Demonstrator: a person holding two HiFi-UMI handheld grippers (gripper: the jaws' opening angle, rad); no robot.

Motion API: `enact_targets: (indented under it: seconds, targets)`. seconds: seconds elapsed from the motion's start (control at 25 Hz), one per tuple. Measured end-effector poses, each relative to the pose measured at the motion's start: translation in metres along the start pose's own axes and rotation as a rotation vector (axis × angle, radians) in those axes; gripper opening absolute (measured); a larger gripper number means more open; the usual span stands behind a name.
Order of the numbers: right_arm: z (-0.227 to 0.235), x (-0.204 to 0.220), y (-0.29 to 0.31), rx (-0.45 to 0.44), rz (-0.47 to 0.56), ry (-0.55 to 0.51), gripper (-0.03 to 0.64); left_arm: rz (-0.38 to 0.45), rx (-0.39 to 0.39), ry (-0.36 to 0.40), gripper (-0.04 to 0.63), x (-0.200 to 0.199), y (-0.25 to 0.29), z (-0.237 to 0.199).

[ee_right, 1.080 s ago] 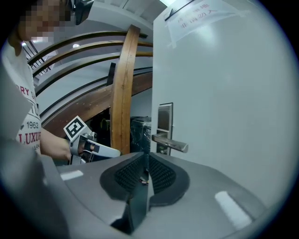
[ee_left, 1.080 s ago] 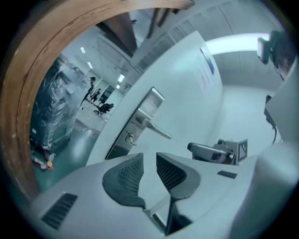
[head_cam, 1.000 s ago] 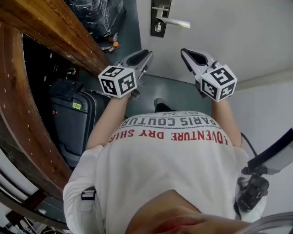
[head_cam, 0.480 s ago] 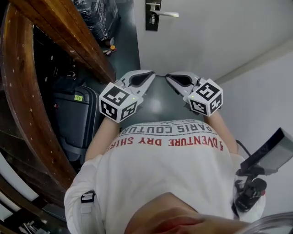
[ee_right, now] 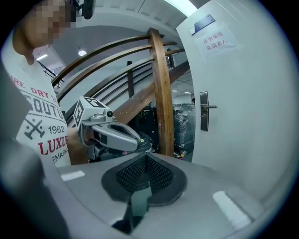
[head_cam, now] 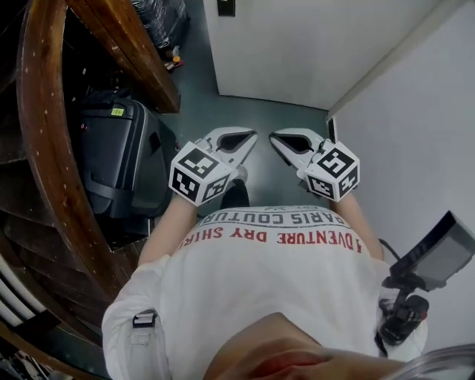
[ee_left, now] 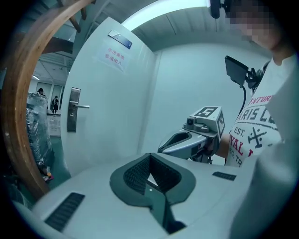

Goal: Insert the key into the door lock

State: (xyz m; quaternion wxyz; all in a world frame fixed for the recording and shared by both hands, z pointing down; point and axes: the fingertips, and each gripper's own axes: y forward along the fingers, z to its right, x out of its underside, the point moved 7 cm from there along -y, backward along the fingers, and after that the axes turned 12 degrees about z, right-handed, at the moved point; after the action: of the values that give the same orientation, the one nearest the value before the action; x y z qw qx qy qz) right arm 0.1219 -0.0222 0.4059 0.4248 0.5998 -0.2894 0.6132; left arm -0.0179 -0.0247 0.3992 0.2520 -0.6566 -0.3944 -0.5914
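Observation:
The white door (head_cam: 282,52) stands far ahead, its lock plate (head_cam: 225,7) cut by the head view's top edge. The plate (ee_left: 73,110) and its lever handle (ee_left: 83,107) show small at the left of the left gripper view, and the plate (ee_right: 204,111) shows again in the right gripper view. My left gripper (head_cam: 249,136) and right gripper (head_cam: 276,139) hang side by side before my chest, well short of the door. Both look shut. A pale sliver sits between the left gripper's (ee_left: 150,179) pads; I cannot tell what it is. No key shows clearly.
A black suitcase (head_cam: 119,159) stands at the left under a curved wooden stair rail (head_cam: 44,148). A wrapped dark bundle (head_cam: 159,18) lies behind it. A pale wall (head_cam: 415,133) closes the right side. A camera rig (head_cam: 415,282) hangs at my right hip.
The door and its lock have slid up and away in the head view as I drew back. Both grippers came back with me and nearer each other. Their jaws stay shut.

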Motion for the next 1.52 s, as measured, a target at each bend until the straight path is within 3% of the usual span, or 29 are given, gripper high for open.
enact_targets:
  seconds: [0.24, 0.48, 0.68, 1.52]
  targets:
    - [-0.095, -0.001, -0.089, 0.025, -0.011, 0.002, 0.002, -0.013, 0.031, -0.009, 0.002, 0.008, -0.048, 0.126]
    - [-0.144, -0.034, -0.127, 0.054, 0.046, -0.042, 0.002, 0.034, -0.004, 0.008, 0.002, -0.018, -0.091, 0.181]
    - [-0.161, -0.033, -0.140, 0.073, 0.052, -0.099, 0.002, 0.064, -0.036, 0.044, 0.002, -0.023, -0.108, 0.200]
    - [-0.182, -0.048, -0.156, 0.034, 0.072, -0.134, 0.002, 0.057, -0.048, 0.060, 0.002, -0.032, -0.117, 0.220]
